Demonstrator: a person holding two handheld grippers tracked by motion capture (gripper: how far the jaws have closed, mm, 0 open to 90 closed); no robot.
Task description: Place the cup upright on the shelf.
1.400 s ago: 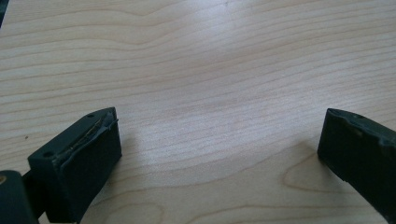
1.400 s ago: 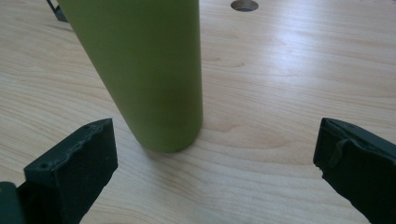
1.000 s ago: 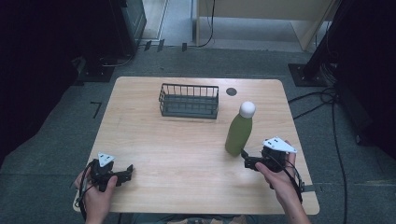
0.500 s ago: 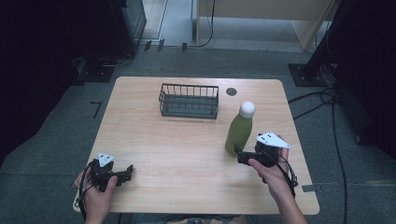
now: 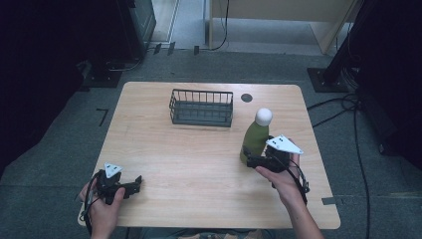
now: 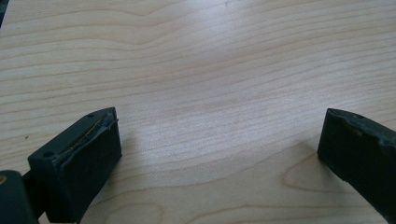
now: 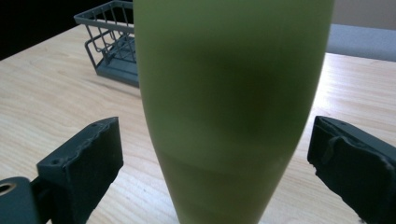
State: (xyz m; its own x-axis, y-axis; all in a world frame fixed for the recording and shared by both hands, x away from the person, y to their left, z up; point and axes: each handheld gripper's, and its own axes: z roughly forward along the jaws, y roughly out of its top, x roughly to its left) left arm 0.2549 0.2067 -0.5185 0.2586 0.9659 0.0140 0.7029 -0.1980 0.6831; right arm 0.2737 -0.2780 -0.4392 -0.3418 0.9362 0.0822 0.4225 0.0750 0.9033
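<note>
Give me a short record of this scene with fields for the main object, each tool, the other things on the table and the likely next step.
main object: green bottle with a white cap, upright on the table
right tool: jaws have just been closing, bottle between them, pads not yet pressing on it
left tool: open, over bare wood at the near left
other things: wire basket toward the far side, apart from the bottle
likely next step: probably closing on the bottle

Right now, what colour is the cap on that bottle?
White, on the green bottle; the cap shows best in the high view.
</note>
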